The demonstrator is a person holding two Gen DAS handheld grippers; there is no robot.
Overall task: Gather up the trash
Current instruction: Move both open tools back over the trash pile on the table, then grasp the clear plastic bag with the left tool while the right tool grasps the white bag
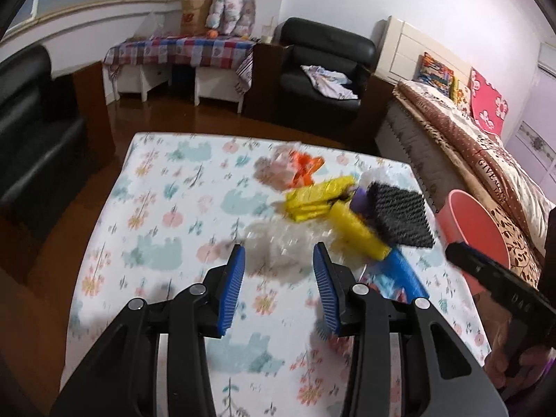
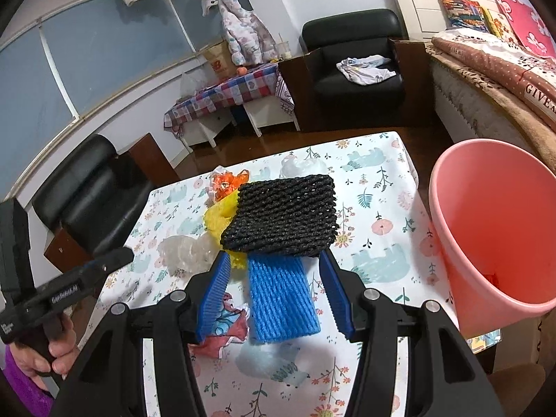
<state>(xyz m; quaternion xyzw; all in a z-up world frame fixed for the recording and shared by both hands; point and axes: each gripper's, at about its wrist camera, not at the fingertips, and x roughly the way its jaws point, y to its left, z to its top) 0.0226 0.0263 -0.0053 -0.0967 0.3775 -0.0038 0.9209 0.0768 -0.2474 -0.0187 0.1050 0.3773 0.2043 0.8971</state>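
L wrist view is motion-blurred: left gripper [image 1: 279, 255] has its blue-padded fingers spread wide, nothing between them, hovering over the crumpled clear plastic wrap [image 1: 283, 243] on the floral-and-bear printed tablecloth [image 1: 166, 208]. Only this view shows the orange crinkled wrapper [image 1: 305, 170] with a pale pinkish bag just left of it, and the folded yellow plastic piece [image 1: 319, 194] near the far-middle of the pile.

R wrist view is sharp: right gripper [image 2: 274, 266] also has fingers spread, straddling the blue foam-net sleeve [image 2: 281, 299] w/o gripping it. Sleeve's long axis runs near-to-far, roughly in line w/ the fingers, its far end tucked under the black foam-net pad [image 2: 285, 215]. The pad lies flat, overlapping yellow foam netting [image 2: 222, 215] at its left. A crumpled red-and-blue printed wrapper [image 2: 226, 330] sits just left of the sleeve, under the left-hand finger. Only this view looks into the pink plastic bucket [image 2: 493, 229] at the table's right edge, mouth tilted toward the camera.
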